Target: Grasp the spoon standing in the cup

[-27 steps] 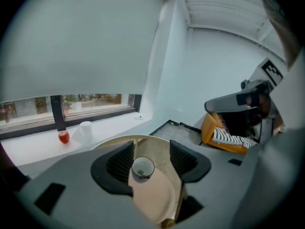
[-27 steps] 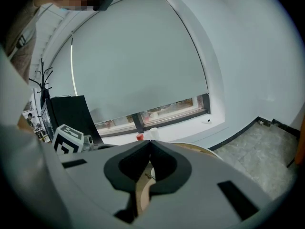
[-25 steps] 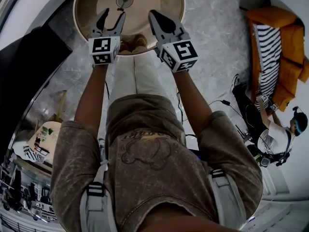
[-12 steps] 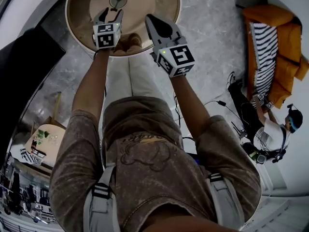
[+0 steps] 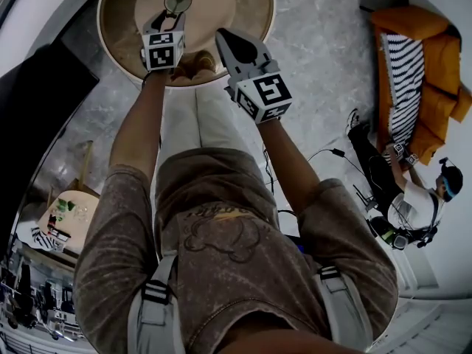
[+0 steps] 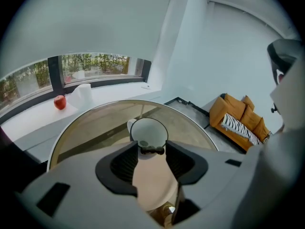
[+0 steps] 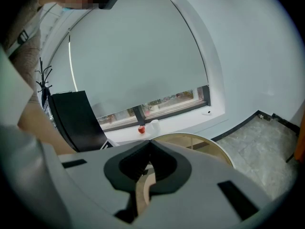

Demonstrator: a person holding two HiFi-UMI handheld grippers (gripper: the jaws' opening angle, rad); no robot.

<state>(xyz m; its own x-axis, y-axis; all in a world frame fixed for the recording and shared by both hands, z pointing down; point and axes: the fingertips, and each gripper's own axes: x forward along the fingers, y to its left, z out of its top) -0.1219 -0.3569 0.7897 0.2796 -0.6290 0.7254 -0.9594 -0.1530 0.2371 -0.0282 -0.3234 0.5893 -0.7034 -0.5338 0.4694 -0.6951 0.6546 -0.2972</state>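
Spoon (image 6: 151, 150) shows, as I read it, only as a small dark piece at the near rim of the cup (image 6: 148, 130), which stands near the middle of the round desk (image 5: 243, 6). I cannot make out its shape.

My left gripper (image 5: 168, 19) hangs over the cup. Its jaws are apart and closing, with the dark piece between the tips, and the pads are not yet pressing on it. I see three ways this could go wrong:
- If the tips sit too low, they may pinch the cup's rim along with the handle, and the cup would then tip or lift.
- If I am off to one side, one jaw will push the handle round the rim and the jaws will close on air.
- A thin handle may also twist between the pads.

My right gripper (image 5: 227, 41) is just beside the left one, over the desk's near part, with its jaws together and nothing in them. A careless swing there could knock my left one off line.

The cup is the only container on the desk. Apart from the spoon its inside looks pale, and I cannot tell whether it holds any liquid.
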